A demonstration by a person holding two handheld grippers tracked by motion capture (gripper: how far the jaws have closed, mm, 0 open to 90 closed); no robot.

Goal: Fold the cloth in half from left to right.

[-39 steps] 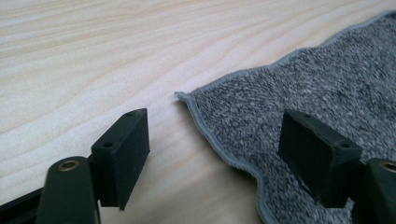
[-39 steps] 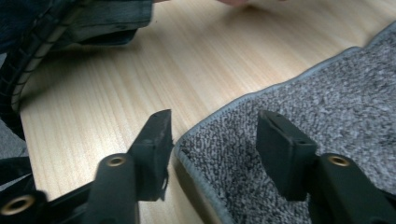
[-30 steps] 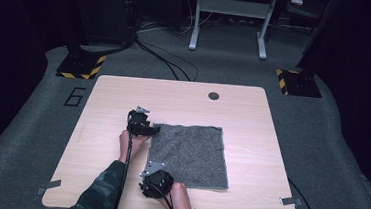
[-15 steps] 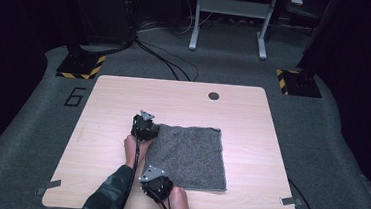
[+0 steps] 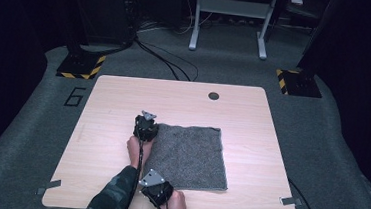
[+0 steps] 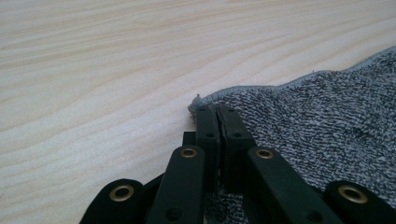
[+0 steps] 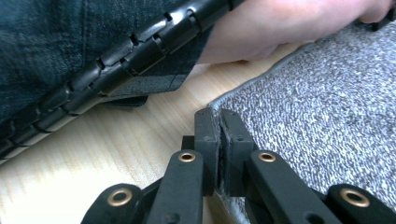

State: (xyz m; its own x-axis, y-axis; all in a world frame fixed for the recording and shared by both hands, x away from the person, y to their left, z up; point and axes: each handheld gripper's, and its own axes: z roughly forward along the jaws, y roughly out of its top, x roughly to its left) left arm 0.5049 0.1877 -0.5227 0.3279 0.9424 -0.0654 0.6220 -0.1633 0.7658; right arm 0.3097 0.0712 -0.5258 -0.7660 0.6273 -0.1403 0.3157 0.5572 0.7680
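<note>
A grey towel (image 5: 189,155) lies flat on the wooden table (image 5: 113,109). My left gripper (image 5: 151,130) is at the towel's far left corner. In the left gripper view its jaws have just been closing and now stand shut (image 6: 217,113) with the towel's (image 6: 327,116) hemmed corner pinched between them. My right gripper (image 5: 154,184) is at the near left corner. Its jaws (image 7: 219,115) are shut on the edge of the towel (image 7: 327,102) there.
A round cable hole (image 5: 214,95) sits in the table's far middle. The left forearm's camouflage sleeve (image 5: 116,194) lies between the two grippers. The left hand (image 7: 289,23) and a ribbed black cable (image 7: 116,51) pass close in front of the right gripper. Bare wood (image 6: 116,70) lies left of the towel.
The left gripper slid a little right onto the towel's far left corner and closed on it. The right gripper stayed at the near left corner.
</note>
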